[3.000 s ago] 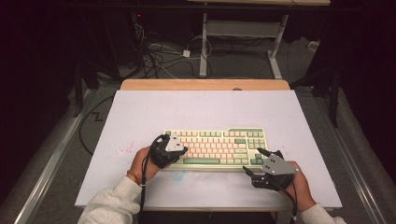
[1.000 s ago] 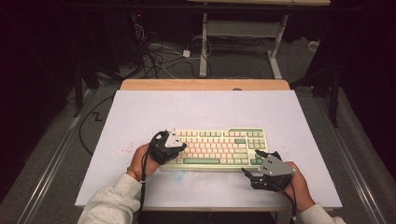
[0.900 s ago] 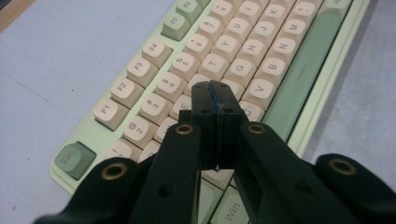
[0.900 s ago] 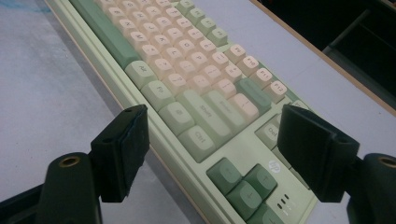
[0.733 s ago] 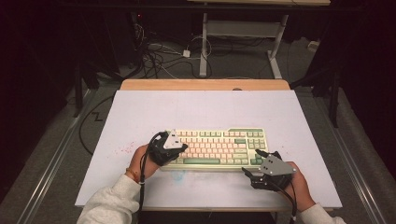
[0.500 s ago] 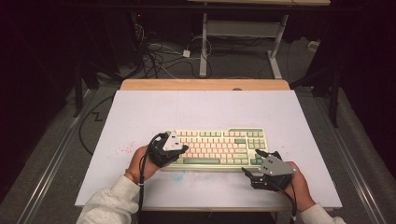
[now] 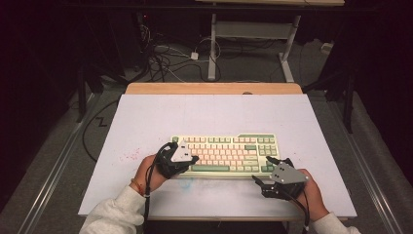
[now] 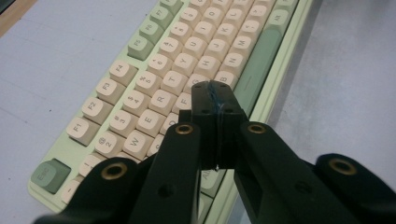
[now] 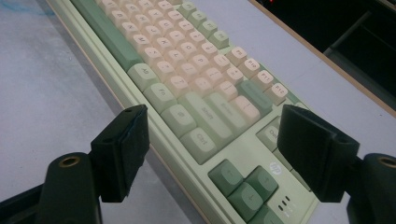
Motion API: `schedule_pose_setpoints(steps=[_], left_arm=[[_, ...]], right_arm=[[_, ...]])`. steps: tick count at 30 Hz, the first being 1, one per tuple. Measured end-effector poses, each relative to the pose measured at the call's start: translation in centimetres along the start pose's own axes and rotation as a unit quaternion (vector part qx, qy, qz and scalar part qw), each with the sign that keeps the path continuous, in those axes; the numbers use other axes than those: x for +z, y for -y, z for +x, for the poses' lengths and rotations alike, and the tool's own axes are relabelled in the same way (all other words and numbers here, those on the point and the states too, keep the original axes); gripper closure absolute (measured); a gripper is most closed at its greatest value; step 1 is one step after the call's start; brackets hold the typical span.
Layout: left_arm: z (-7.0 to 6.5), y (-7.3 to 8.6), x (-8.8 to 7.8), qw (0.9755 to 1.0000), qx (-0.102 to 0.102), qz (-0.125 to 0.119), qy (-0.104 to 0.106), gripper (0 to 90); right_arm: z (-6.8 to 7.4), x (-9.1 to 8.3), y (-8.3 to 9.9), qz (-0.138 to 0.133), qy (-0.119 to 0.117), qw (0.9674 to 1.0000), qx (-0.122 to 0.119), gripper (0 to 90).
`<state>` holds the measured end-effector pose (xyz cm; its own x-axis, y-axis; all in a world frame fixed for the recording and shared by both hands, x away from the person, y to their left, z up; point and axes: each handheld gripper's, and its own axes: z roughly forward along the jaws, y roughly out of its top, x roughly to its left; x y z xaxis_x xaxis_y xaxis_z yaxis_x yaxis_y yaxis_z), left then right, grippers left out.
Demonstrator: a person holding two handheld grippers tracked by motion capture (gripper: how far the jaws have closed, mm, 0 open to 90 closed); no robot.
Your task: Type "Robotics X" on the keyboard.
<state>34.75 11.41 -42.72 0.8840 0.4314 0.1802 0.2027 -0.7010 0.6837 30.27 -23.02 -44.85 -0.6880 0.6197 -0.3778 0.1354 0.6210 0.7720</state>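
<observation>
1. A pale grey-white tabletop with a wooden far edge stands on a grey floor; tangled cables lie beyond it in a dark room.
2. The cream-and-green mechanical keyboard lies near the table's front edge.
3. The left gripper, jaws pressed together, hovers over the keyboard's left-hand keys.
4. The right gripper, jaws spread, straddles its near right corner.

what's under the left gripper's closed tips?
The left gripper is shut, hovering over the keyboard around the middle letter rows, near G and V. The keys directly beneath the tips are covered; contact can't be told.
</observation>
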Motion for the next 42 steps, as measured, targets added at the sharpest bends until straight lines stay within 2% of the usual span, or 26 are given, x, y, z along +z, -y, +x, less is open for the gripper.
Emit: schedule_pose_setpoints(steps=[16, 20, 34, 42], left_arm=[[-0.7, 0.0, 0.9, 0.9995, 0.015, 0.019, 0.022, 86.8], [-0.7, 0.1, 1.1, 0.9994, 0.014, 0.022, 0.022, 86.8], [-0.4, 0.5, 1.8, 0.9990, 0.011, 0.036, 0.023, 86.8], [-0.3, 0.5, 2.1, 0.9989, 0.011, 0.040, 0.021, 86.7]], right_arm=[[0.0, 0.0, 0.0, -0.002, -0.001, 1.0000, -0.002, 25.9], [0.1, -0.1, 0.0, -0.003, -0.005, 1.0000, -0.002, 24.4], [0.1, 0.0, 0.0, -0.005, 0.008, 0.9999, 0.006, 17.3], [0.1, -0.1, 0.0, -0.006, 0.011, 0.9999, 0.007, 16.5]])
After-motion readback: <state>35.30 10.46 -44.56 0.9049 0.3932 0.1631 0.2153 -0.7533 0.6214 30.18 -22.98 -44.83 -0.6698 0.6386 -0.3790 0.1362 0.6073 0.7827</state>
